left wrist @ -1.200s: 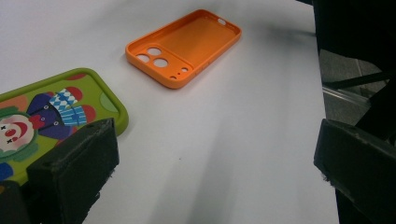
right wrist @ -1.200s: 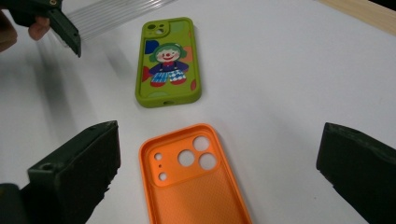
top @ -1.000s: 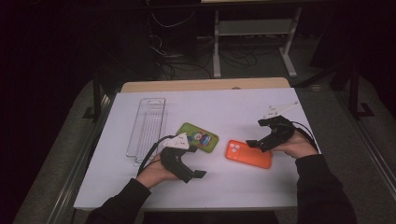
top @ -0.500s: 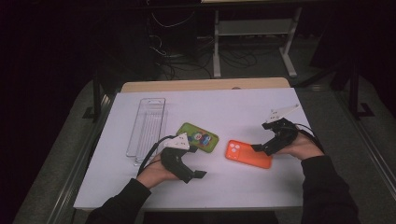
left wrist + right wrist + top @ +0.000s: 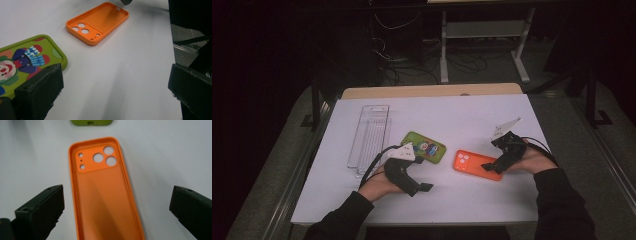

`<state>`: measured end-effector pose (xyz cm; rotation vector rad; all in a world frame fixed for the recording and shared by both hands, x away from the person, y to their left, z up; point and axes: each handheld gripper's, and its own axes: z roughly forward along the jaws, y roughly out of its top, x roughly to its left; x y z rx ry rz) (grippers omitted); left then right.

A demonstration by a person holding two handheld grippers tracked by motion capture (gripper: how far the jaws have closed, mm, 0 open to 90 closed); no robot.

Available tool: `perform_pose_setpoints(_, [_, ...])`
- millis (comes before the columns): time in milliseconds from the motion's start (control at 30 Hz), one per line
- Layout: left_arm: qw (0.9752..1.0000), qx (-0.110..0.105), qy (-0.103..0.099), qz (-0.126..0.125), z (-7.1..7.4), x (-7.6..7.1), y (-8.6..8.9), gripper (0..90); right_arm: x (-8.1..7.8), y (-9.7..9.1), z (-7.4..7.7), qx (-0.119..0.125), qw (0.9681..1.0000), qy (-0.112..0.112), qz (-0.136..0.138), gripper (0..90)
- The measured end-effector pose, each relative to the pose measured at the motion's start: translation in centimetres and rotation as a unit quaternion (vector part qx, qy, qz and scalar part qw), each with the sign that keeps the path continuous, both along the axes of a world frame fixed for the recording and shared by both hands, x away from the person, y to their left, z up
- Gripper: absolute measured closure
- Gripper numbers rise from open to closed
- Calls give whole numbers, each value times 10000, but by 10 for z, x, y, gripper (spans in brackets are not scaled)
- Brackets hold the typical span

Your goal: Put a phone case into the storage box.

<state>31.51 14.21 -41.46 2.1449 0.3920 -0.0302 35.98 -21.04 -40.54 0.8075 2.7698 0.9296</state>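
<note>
An orange phone case (image 5: 472, 163) lies hollow side up on the white table (image 5: 452, 115), its camera cutouts toward the left. My right gripper (image 5: 492, 164) hovers at its right end, open. In the right gripper view the orange case (image 5: 105, 195) runs between the wide-apart jaws of the right gripper (image 5: 117, 200), untouched. A green phone case (image 5: 424, 147) with a clown picture lies left of it. My left gripper (image 5: 419, 186) rests open near the front of the green case. The left gripper (image 5: 115, 82) has one jaw beside the green case (image 5: 25, 57), with the orange case (image 5: 97, 22) farther off.
A clear plastic tray (image 5: 369, 135) lies lengthwise at the table's left. Bare white tabletop spreads behind the cases and toward the right edge (image 5: 537, 125). Beyond the table are dark floor, cables and a metal stand (image 5: 482, 30).
My right gripper has drifted slightly toward the person, settling lower over the orange case's right end. The left gripper and both cases have stayed put.
</note>
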Motion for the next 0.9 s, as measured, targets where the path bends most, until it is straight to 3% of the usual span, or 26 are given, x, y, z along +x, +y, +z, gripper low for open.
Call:
perform_pose_setpoints(133, [10000, -20, 13, 4, 0, 0, 0, 0, 0, 2, -6, -131, 9999, 68, 84, 0])
perform_pose_setpoints(233, [10000, -4, 8, -8, 0, 0, 0, 0, 2, 1, -11, -310, 9993, -38, 202, 0])
perform_pose_setpoints(367, [10000, -17, 13, -9, -1, 0, -1, 0, 2, 2, -17, -448, 9987, 74, 234, 0])
perform_pose_setpoints(900, [10000, 9, 83, 7, -1, -1, -1, 0, -1, 4, -30, -772, 9960, 216, 394, 66])
